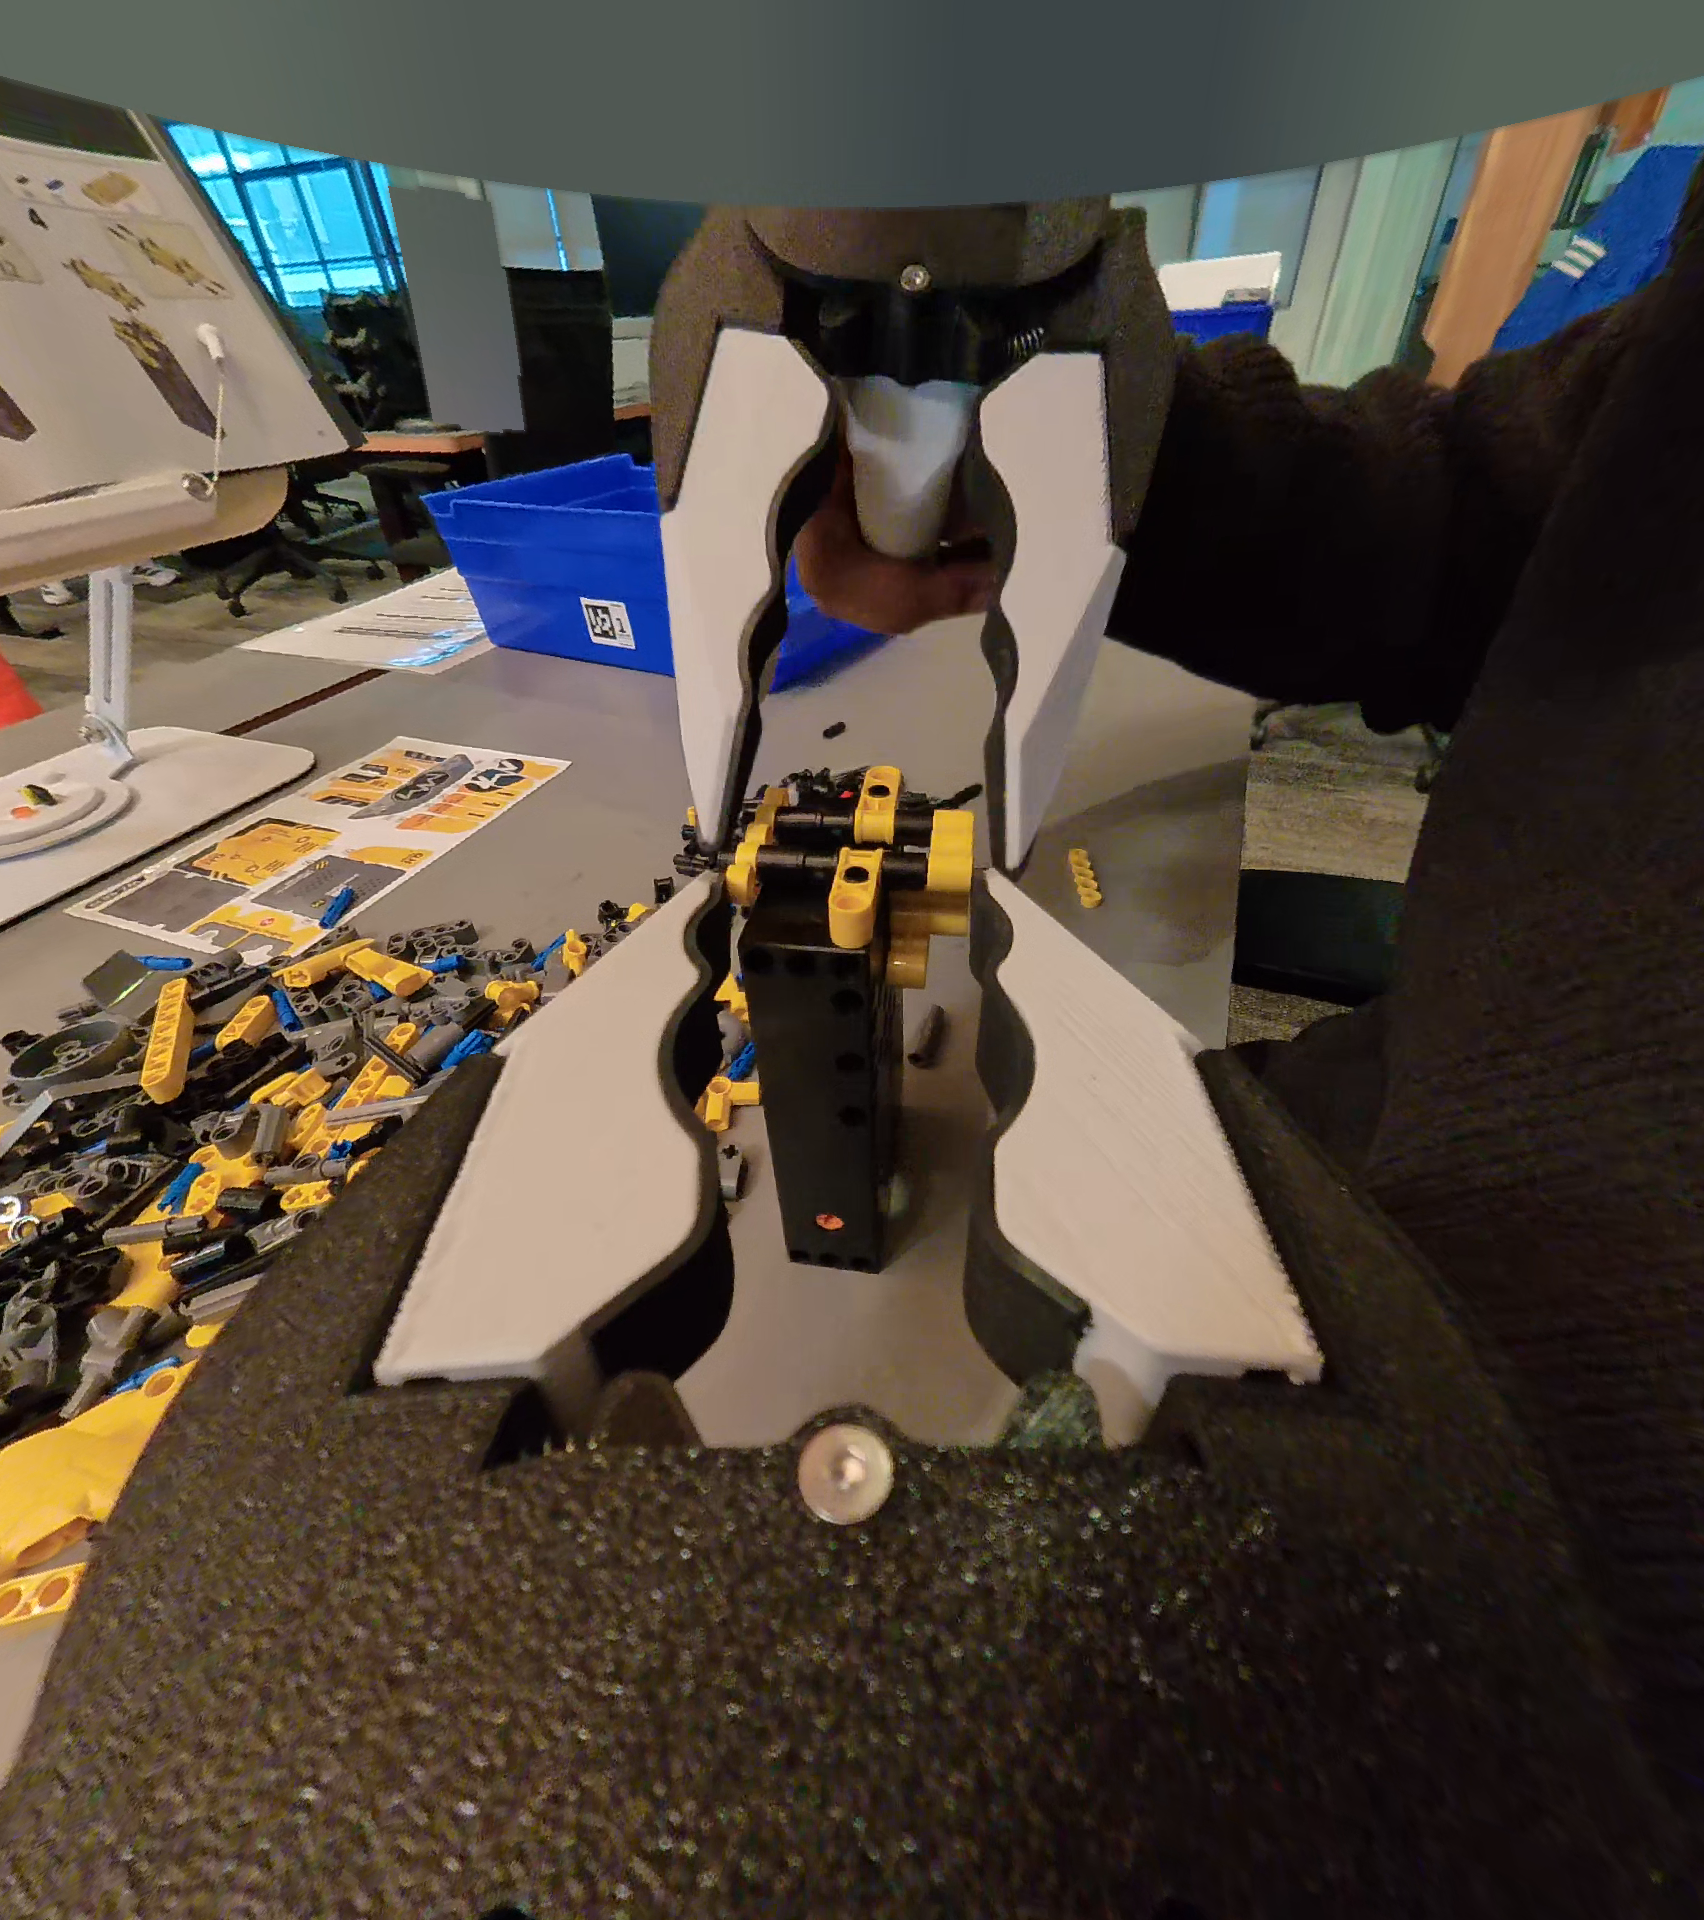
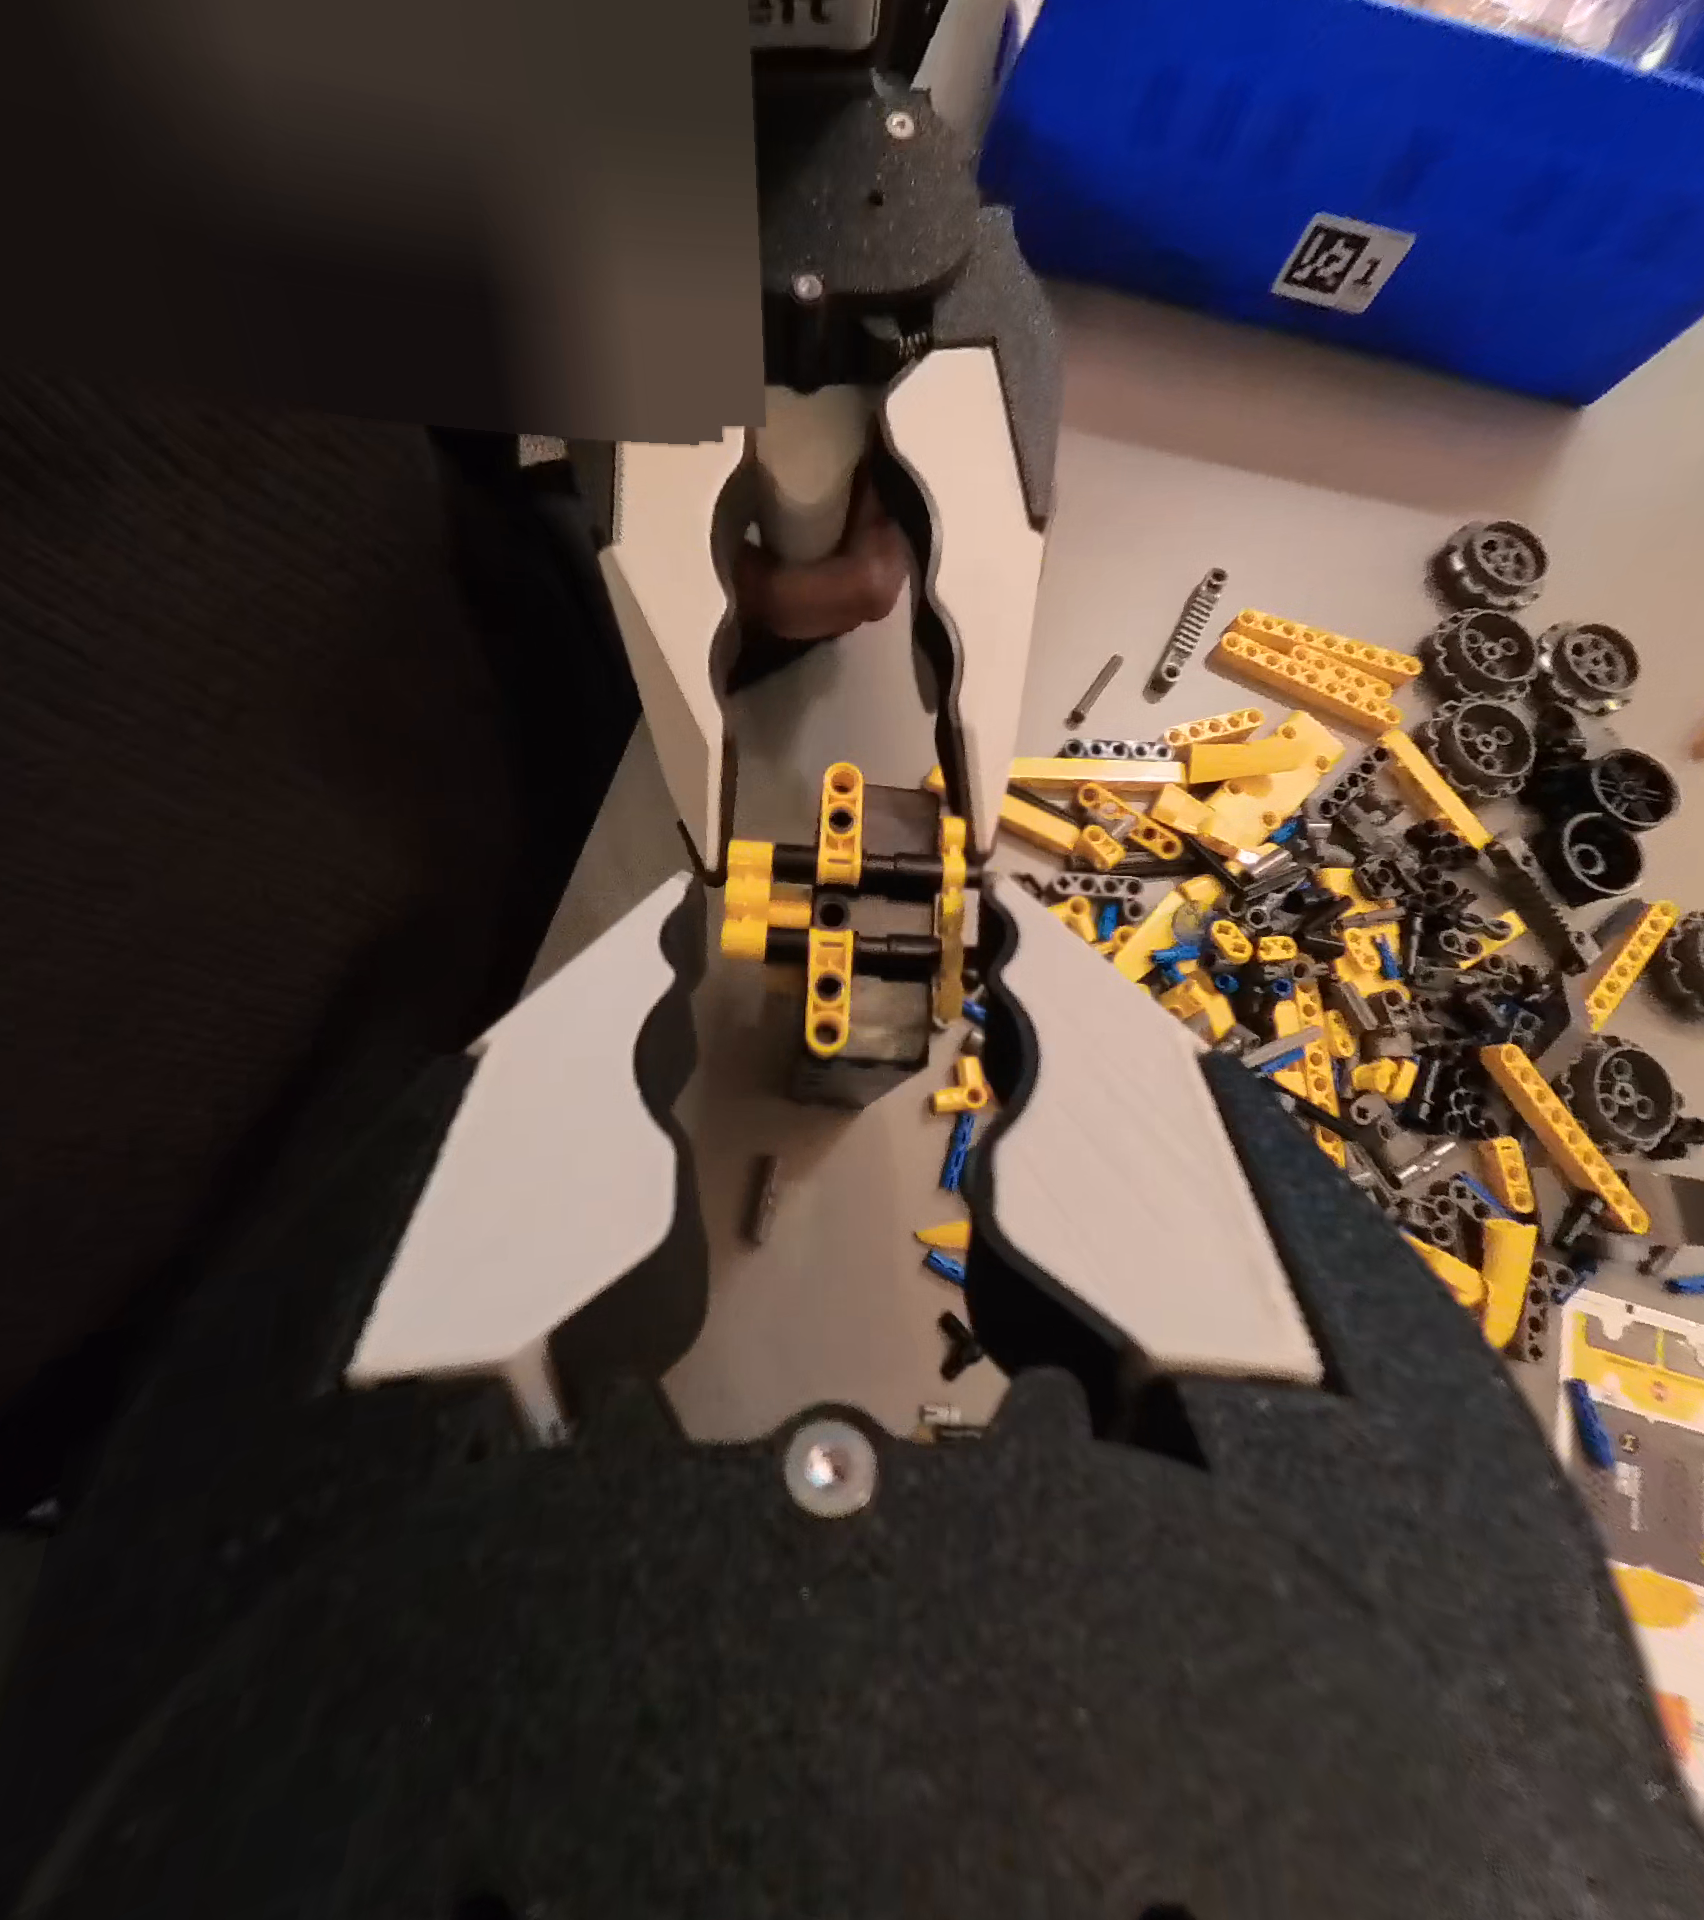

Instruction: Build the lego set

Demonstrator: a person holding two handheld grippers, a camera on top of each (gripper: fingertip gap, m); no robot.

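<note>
A small assembly, a tall black block topped with yellow beams and black pins, stands upright on the grey table. My left gripper reaches in from the near side, fingertips closed on the yellow top. My right gripper comes from the far side and clamps the same top. In the right wrist view, seen from above, the assembly sits between my right gripper and the left gripper, which face each other tip to tip.
A pile of loose yellow, black, grey and blue pieces lies left of the assembly, with dark wheels beyond. A blue bin stands behind. A sticker sheet and a booklet on a stand are at left. Both grippers' tips are close together, under 4 cm apart.
</note>
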